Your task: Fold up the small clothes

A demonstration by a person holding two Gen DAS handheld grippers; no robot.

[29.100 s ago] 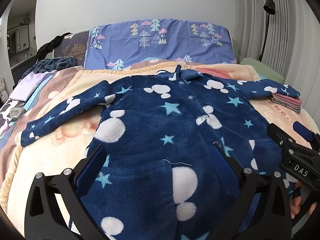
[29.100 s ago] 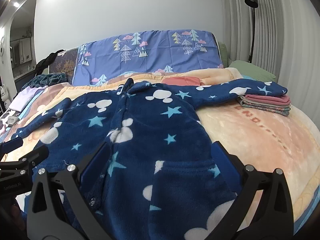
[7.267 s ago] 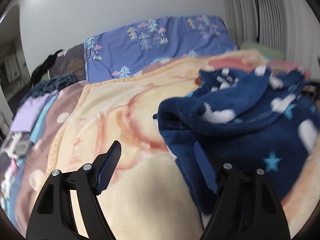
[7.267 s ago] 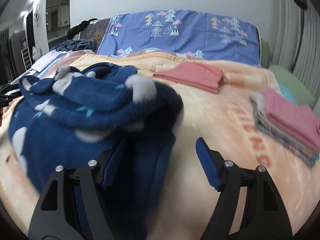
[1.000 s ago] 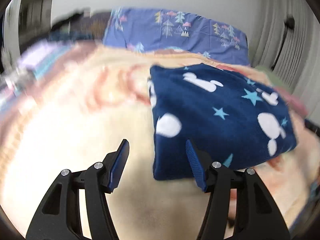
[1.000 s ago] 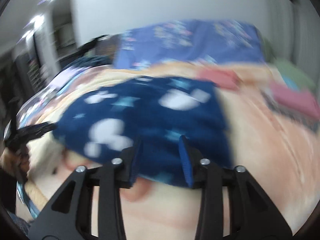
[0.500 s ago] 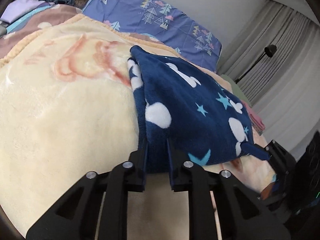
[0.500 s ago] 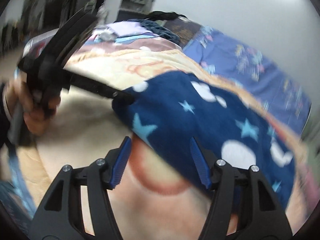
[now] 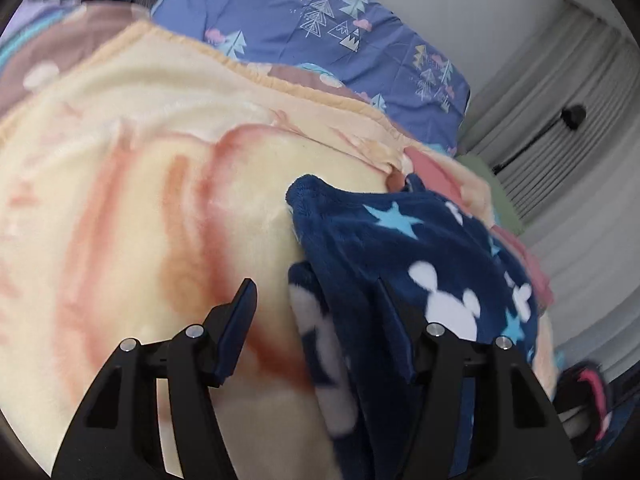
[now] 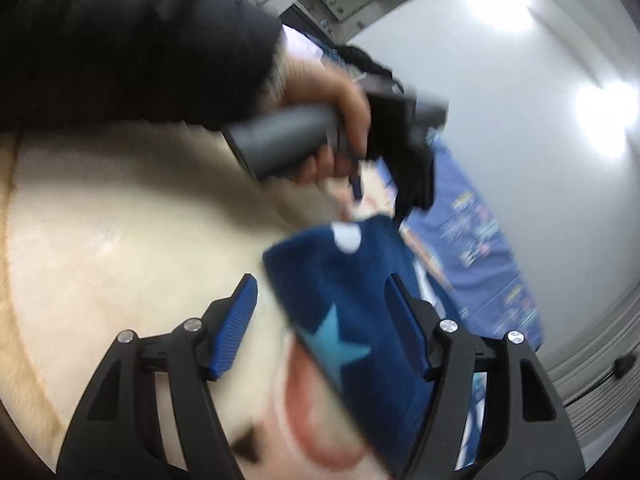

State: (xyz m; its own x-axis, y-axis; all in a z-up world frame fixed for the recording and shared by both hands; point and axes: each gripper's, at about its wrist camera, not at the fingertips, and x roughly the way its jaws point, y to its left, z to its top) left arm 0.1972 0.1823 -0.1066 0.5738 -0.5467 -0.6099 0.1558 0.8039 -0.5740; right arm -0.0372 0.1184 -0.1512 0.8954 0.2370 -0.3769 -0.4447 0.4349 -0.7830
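Observation:
The navy fleece garment (image 9: 432, 264), with white mouse heads and blue stars, lies folded into a thick bundle on the peach blanket (image 9: 132, 208). My left gripper (image 9: 316, 312) is open, its jaws astride the bundle's near left edge. My right gripper (image 10: 320, 312) is open too, with the garment's corner (image 10: 352, 312) between its jaws. In the right wrist view the hand holding the left gripper (image 10: 332, 136) is just beyond that corner. Both views are blurred by motion.
A purple tree-print pillow (image 9: 320, 32) lies at the head of the bed. Folded pink clothes (image 9: 532, 268) sit beyond the garment to the right. Curtains and a black lamp (image 9: 572, 114) stand at the right. My dark sleeve (image 10: 132, 40) fills the right view's upper left.
Half a second ago my left gripper was shut on the garment's near edge; now it is open. The right gripper has stayed open and swung round to the bundle's corner.

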